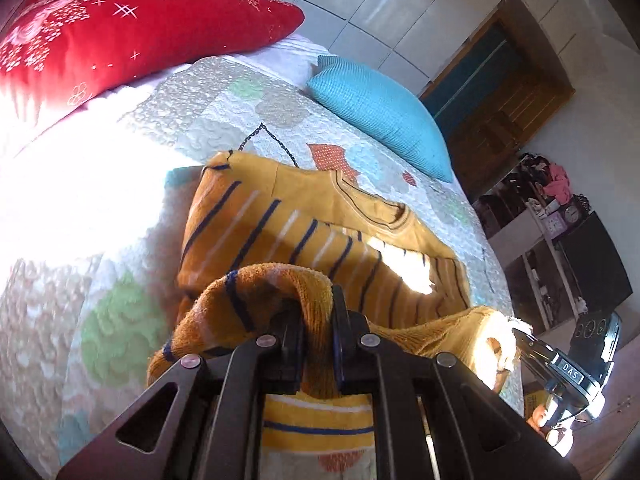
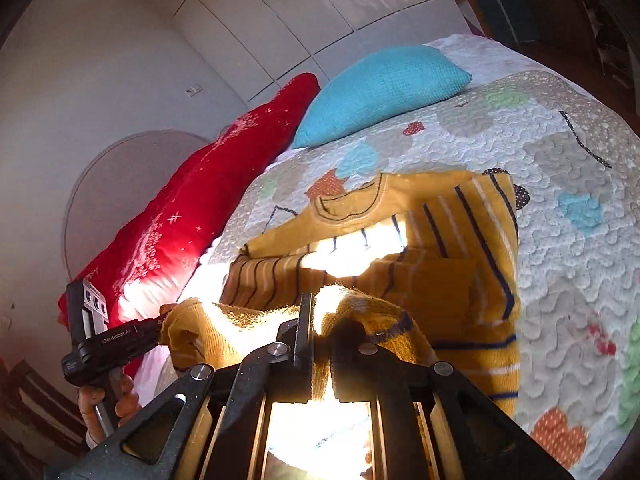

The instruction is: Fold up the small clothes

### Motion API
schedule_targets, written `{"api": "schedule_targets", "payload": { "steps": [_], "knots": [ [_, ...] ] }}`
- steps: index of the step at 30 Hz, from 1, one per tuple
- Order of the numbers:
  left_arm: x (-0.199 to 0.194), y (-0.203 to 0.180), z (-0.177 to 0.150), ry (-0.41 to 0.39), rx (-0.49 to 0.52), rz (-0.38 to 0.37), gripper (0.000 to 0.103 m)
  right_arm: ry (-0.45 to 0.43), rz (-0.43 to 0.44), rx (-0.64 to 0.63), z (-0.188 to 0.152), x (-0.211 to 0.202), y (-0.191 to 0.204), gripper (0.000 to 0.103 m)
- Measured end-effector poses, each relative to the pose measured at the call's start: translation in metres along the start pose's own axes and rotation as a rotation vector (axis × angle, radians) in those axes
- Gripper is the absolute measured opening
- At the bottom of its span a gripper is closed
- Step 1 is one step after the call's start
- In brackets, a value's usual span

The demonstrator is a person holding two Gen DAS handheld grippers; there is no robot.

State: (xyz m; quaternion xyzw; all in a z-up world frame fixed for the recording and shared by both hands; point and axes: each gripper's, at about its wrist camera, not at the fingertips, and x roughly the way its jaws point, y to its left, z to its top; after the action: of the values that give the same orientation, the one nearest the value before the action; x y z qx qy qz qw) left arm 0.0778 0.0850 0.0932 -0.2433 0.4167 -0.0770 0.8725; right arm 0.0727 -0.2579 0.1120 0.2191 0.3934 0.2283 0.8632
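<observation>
While the shirt (image 1: 304, 232) lies on the bed (image 1: 132, 184), we pinch its near edge with both claws. Our left claw (image 1: 316, 316) is clamped on one corner, and our right claw (image 2: 320, 320) is clamped on the other.

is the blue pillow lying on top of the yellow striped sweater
No, the blue pillow sits farther up the bed, apart from the yellow striped sweater, with bare quilt between them.
</observation>
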Motion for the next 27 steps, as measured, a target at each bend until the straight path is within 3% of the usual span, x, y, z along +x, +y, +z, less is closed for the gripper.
{"api": "schedule_targets", "payload": {
  "steps": [3,7,9,12,14,16,21,27],
  "knots": [
    [0.035,-0.001,0.021,0.048,-0.004,0.034,0.010,0.048,-0.043,0.033,0.021,0.036,-0.014,0.007],
    [0.061,0.014,0.036,0.090,-0.087,0.005,0.013,0.098,-0.040,0.099,0.040,0.068,-0.035,0.010],
    [0.069,0.026,0.045,0.093,-0.166,-0.052,0.031,0.099,-0.030,0.162,0.047,0.076,-0.049,0.010],
    [0.073,0.044,0.054,0.066,-0.288,-0.099,0.054,0.092,-0.005,0.303,0.058,0.088,-0.078,0.024],
    [0.074,0.053,0.062,0.042,-0.342,-0.108,0.057,0.098,0.012,0.367,0.062,0.097,-0.093,0.033],
    [0.074,0.060,0.069,0.023,-0.380,-0.116,0.062,0.083,-0.001,0.417,0.065,0.103,-0.105,0.050],
    [0.068,0.062,0.076,0.025,-0.336,-0.037,0.063,0.038,-0.005,0.486,0.074,0.103,-0.123,0.056],
    [0.043,0.074,0.064,0.029,-0.227,0.050,0.067,0.017,-0.048,0.387,0.076,0.053,-0.121,0.064]
  ]
}}
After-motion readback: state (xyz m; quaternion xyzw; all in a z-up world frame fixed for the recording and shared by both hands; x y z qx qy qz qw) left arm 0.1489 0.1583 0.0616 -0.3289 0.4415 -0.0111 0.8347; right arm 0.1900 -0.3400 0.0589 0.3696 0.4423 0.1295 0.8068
